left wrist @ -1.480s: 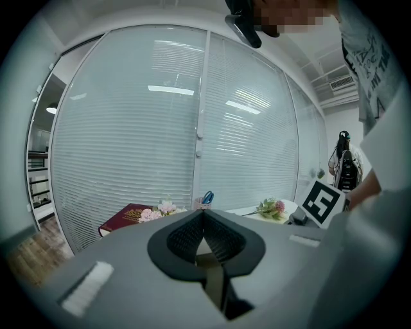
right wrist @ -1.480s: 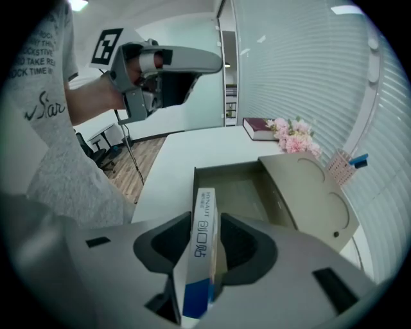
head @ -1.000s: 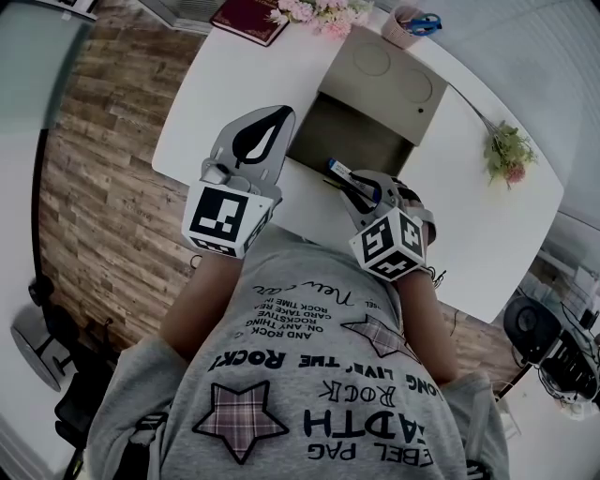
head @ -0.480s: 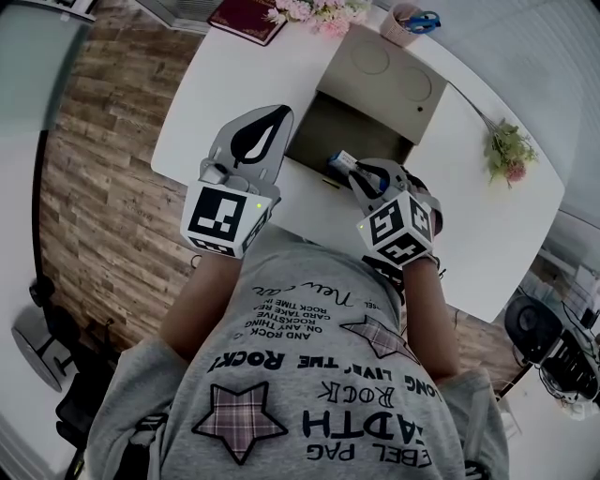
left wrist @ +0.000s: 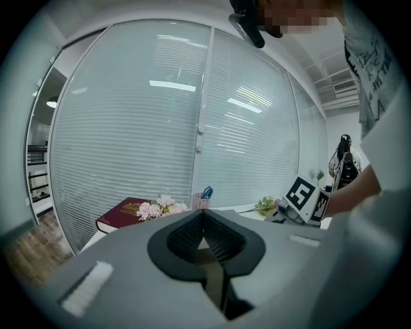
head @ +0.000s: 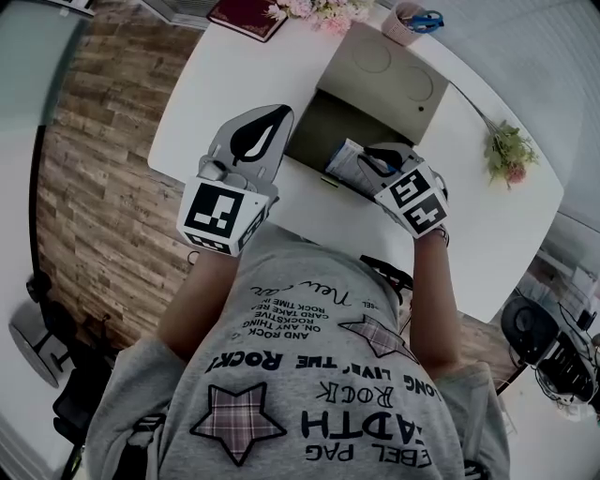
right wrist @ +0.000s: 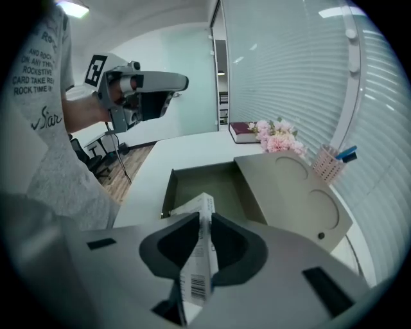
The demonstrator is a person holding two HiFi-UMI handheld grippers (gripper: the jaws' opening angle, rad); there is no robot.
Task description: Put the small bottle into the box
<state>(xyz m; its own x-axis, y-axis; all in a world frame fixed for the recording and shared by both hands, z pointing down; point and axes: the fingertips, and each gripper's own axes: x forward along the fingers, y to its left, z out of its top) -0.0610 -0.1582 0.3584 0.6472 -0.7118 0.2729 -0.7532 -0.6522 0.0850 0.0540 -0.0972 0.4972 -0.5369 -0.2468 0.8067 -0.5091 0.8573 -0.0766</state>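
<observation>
A small white carton (right wrist: 200, 257) with a barcode and blue print stands on edge between the pads of my right gripper (right wrist: 204, 222). Those jaws have just been closing on it and now press on it. In the head view my right gripper (head: 370, 159) holds the carton (head: 345, 161) over the near right rim of the open grey-green box (head: 323, 122). The box (right wrist: 212, 186) lies just beyond the carton, nothing visible inside it. My left gripper (head: 265, 117) hangs shut with nothing in it, to the left of the box, and in its own view (left wrist: 204, 215) it points level.
The box's lid (head: 389, 80), with two round dents, lies open behind it. At the back of the white table (head: 216, 84) are a red book (head: 248, 17), pink flowers (head: 319, 11) and a pen cup (head: 408, 23). A flower sprig (head: 506, 150) lies at the right.
My right gripper has moved from the table's near side up to the box's rim and rolled, carrying the carton. The left gripper has stayed in place.
</observation>
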